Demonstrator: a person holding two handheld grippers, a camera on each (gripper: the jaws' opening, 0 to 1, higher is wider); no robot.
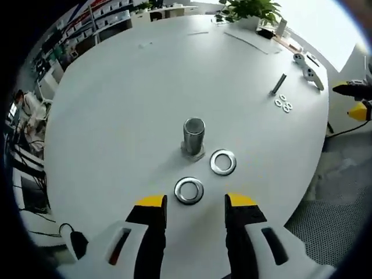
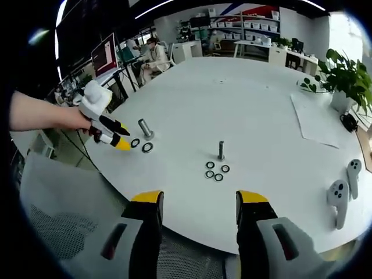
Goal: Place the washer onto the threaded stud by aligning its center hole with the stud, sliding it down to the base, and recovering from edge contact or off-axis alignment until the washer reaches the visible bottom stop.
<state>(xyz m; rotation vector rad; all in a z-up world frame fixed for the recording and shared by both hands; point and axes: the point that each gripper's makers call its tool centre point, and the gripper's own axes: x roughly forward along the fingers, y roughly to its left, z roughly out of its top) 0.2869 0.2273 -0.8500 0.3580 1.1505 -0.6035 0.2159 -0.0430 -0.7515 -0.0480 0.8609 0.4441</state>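
left hand-held gripper jaws apart, low over near washer | right hand-held gripper apart, off table

A shiny flat steel washer lay flat on the white table just ahead of the left claw's open jaws, between their yellow tips. Beyond it stood the upright grey threaded stud on its hexagonal base, with a second bright steel washer lying flat beside that base.
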